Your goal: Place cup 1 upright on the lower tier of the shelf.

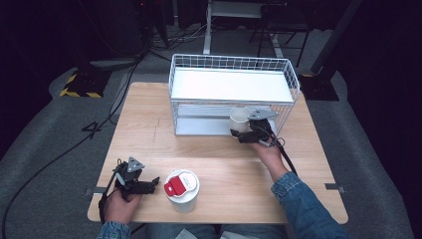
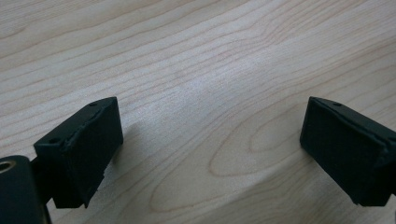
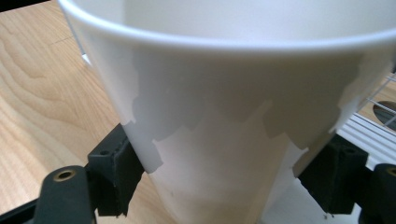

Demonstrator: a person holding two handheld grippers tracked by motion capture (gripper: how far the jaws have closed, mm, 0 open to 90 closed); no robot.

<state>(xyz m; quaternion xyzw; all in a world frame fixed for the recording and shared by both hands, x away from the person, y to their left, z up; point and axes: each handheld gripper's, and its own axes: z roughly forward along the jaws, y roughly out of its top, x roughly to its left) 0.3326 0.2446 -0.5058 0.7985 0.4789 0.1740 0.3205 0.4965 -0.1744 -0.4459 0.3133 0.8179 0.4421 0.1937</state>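
The right gripper point(image 1: 242, 133) holds a white paper cup point(image 1: 240, 119) upright, its fingers point(image 3: 112, 175) pressed against the cup's lower wall on either side, as the right gripper view shows: the cup rises between them, its open rim above the pads and its tapering body filling the gap. In the high view this cup sits just ahead of the right hand point(image 1: 266, 149), at the front opening of a white wire rack point(image 1: 234, 92), level with the rack's lower shelf, and the wire mesh shows just to the right of the fingers in the right gripper view. Whether the cup's base touches the shelf or hangs above it cannot be told. The left gripper point(image 1: 149, 183) lies low over the table point(image 1: 219, 154) near its front edge, held by the left hand point(image 1: 122, 201); its fingers point(image 2: 84, 154) stand wide apart with nothing but bare wood grain between them. Just beyond those fingers, to the side they point toward, stands a second white cup point(image 1: 182, 190) closed with a white lid carrying a red tab, close to the fingertips but apart from them. The two grippers are well apart from one another.
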